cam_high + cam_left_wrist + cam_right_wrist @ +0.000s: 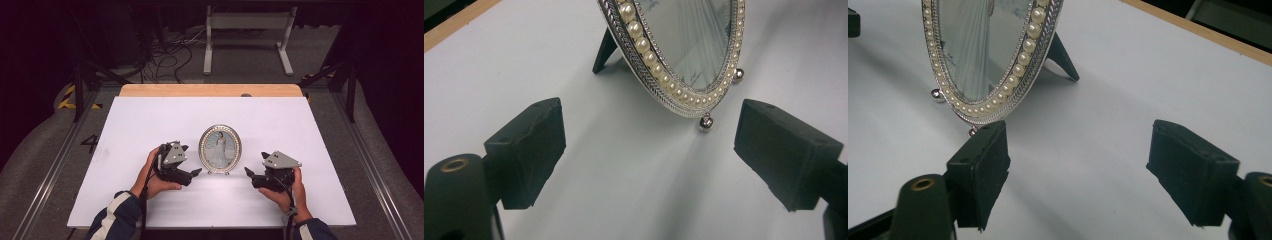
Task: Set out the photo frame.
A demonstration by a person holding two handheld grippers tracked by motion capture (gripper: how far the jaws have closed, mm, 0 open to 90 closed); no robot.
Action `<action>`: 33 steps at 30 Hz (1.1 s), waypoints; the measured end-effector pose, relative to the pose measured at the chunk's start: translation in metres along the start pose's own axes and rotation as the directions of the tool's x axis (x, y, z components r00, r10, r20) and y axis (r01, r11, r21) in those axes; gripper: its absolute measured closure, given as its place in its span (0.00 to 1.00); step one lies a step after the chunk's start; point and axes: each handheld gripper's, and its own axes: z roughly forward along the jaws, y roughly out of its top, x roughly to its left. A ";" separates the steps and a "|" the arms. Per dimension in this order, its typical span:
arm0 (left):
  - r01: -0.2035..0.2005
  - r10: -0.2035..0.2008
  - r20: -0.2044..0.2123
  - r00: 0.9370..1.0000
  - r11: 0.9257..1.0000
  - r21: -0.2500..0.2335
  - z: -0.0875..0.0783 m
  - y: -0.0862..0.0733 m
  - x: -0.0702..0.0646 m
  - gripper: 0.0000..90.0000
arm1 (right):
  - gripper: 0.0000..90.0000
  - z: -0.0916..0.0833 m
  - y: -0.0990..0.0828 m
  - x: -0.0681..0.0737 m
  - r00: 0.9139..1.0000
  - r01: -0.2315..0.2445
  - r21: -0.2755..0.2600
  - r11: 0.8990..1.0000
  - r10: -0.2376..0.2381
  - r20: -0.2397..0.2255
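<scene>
- Oval photo frame (220,149) upright on the white board (150,120), midway between the left and right edges, nearer the near edge than the far one.
- Long axis vertical; glass face turned toward the near edge, black back strut (604,50) propped toward the far edge, small ball feet (706,123) resting on the board.
- Pearl-trimmed rim (1025,47) leaning slightly back on the strut.
- Left gripper (196,172) just beside the frame's left side, jaws spread wide, nothing between them, pads (531,150) clear of the rim.
- Right gripper (248,172) just beside the frame's right side, jaws likewise spread and empty; one pad (983,170) close under the rim's lower edge, contact not discernible.
- Open bare board toward all four corners; strip of wooden bench (210,90) visible beyond the far edge.
</scene>
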 end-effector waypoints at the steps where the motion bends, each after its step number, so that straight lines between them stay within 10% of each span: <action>1: 0.001 -0.001 0.005 1.000 1.000 -0.003 -0.001 -0.001 0.000 0.13 | 0.27 -0.001 -0.001 -0.001 1.000 0.001 -0.002 1.000 -0.001 -0.004; 33: -0.029 0.031 -0.053 0.998 0.999 0.023 -0.035 -0.033 0.002 0.07 | 0.24 -0.018 -0.016 -0.011 0.998 0.021 -0.013 1.000 -0.020 0.055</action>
